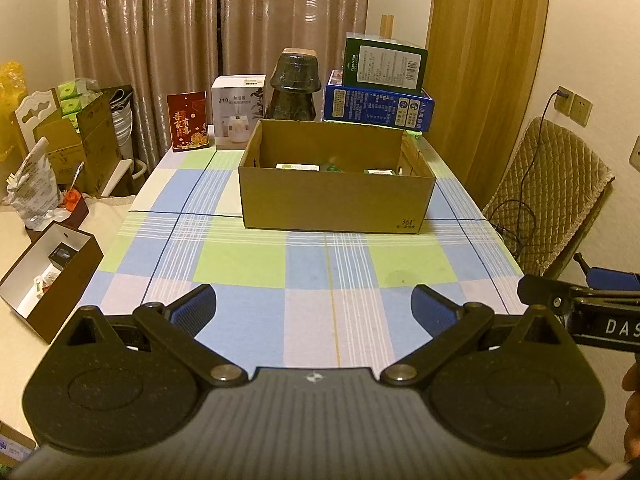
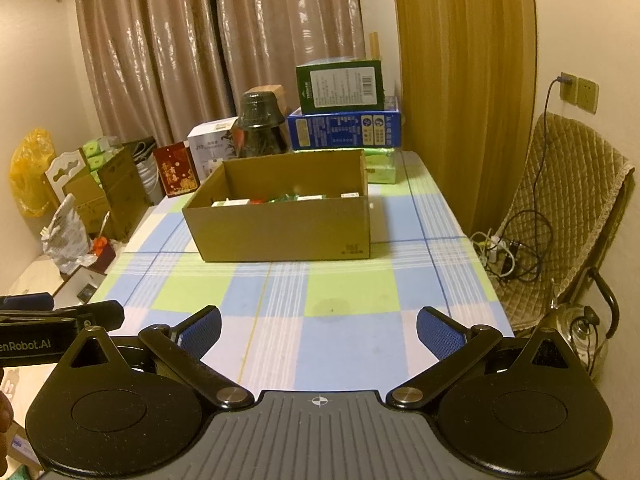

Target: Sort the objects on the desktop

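An open cardboard box (image 1: 336,204) stands on the checked tablecloth (image 1: 240,260) at the middle of the table; it also shows in the right wrist view (image 2: 280,228). Small packets (image 2: 280,199) lie inside it, mostly hidden by its walls. My left gripper (image 1: 314,304) is open and empty, held over the near part of the table. My right gripper (image 2: 319,326) is open and empty, also over the near part. Each gripper shows at the edge of the other's view: the right one (image 1: 580,304) and the left one (image 2: 60,316).
Behind the box stand a red packet (image 1: 188,122), a white carton (image 1: 238,112), a dark jar (image 1: 294,84) and stacked blue (image 1: 378,108) and green (image 1: 386,64) boxes. A side table with an open box (image 1: 48,280) is left. A padded chair (image 2: 568,216) with cables is right.
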Tool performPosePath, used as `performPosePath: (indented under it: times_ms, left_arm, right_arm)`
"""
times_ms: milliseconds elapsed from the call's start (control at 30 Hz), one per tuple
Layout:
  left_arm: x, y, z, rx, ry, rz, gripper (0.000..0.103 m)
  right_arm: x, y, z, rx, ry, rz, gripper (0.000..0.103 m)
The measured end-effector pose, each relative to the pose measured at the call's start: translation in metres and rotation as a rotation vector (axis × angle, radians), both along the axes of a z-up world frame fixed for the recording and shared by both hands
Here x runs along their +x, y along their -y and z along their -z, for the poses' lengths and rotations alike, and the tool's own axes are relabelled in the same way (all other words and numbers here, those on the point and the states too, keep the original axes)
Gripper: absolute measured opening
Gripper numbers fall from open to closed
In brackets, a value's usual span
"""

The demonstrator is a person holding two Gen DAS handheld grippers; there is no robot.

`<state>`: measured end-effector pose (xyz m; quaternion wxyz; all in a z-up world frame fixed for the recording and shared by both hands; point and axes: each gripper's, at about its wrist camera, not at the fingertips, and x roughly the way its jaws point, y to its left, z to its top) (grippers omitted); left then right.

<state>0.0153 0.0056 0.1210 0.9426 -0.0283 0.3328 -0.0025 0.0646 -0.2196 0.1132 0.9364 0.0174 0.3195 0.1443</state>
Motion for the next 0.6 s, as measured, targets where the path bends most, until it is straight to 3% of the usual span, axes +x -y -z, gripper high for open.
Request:
performPosePath:
  times_ms: [600]
  left_arm:
    - [-0.0016,0.0026,0.0000,0.009,0.022,-0.003,0.102]
  right_arm:
    - [0.0003,-0.0014,0.0010,0.001,-0.001,0.001,0.101]
